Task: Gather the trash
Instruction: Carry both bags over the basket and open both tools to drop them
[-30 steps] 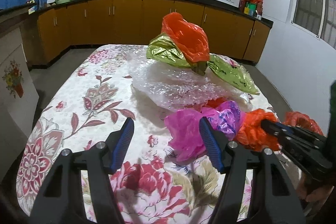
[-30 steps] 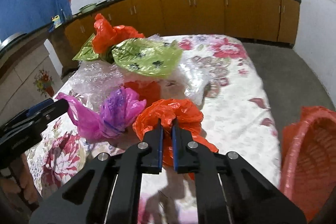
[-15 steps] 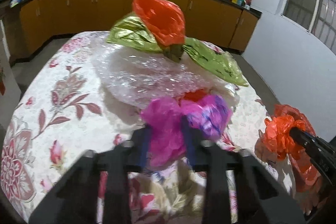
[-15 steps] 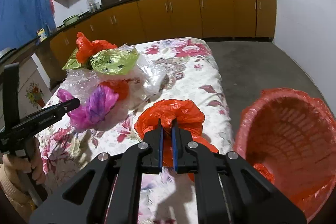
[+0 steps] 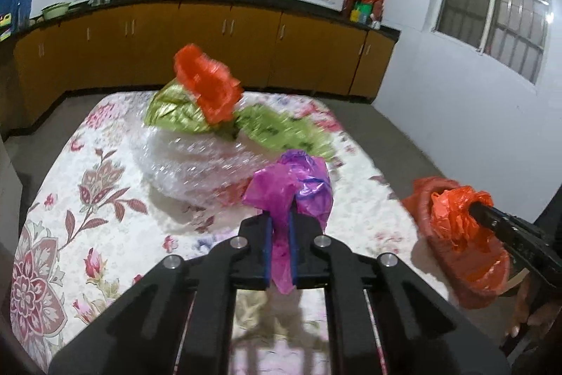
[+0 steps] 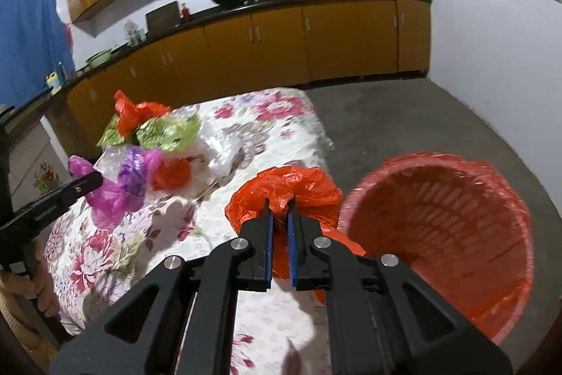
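My left gripper (image 5: 280, 223) is shut on a pink and purple plastic bag (image 5: 291, 188) and holds it just above the floral table (image 5: 105, 199). The bag also shows in the right wrist view (image 6: 123, 185). My right gripper (image 6: 278, 220) is shut on an orange plastic bag (image 6: 295, 192) held past the table's right edge, beside the red basket (image 6: 439, 234). In the left wrist view that orange bag (image 5: 453, 217) hangs over the basket (image 5: 481, 283). On the table remain bubble wrap (image 5: 196, 160), green bags (image 5: 281, 129) and another orange bag (image 5: 207, 83).
Yellow cabinets (image 5: 210, 51) and a dark counter with pots run along the far wall. The grey floor (image 6: 404, 122) lies right of the table. A white wall with a window (image 5: 491, 6) is on the right.
My left gripper has shut on the pink and purple bag and lifted it. My right gripper has carried the orange bag off the table, toward the red basket.
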Motion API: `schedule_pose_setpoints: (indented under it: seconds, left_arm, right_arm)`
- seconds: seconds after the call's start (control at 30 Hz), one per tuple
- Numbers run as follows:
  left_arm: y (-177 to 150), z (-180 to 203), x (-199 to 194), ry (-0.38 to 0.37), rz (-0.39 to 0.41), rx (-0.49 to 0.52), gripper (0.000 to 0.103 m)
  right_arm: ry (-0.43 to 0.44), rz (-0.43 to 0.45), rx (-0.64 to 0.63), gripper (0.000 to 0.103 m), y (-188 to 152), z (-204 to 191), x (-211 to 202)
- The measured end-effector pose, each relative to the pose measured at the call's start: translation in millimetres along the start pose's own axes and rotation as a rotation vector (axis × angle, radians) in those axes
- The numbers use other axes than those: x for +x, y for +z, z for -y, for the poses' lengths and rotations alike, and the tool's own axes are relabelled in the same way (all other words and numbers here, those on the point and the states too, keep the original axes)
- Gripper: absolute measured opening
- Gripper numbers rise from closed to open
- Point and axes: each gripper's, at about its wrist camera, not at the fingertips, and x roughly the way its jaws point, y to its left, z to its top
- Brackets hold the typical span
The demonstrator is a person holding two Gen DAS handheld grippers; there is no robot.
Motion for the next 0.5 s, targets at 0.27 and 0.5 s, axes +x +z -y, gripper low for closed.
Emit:
schedule_pose_setpoints:
  seconds: [0.27,0.5]
  left_arm:
    - [13.1,43.9,-21.9,-0.105,0.042,0.028,0.009]
    - [16.1,97.2,-19.5,-0.215,0.039,0.066,0.009]
  right_arm:
    - [-0.089,0.042,0.068,0.007,2.7,35.3,-30.1]
    - [-0.175,0.084,0.133,0.007,5.0,69.4,-56.5]
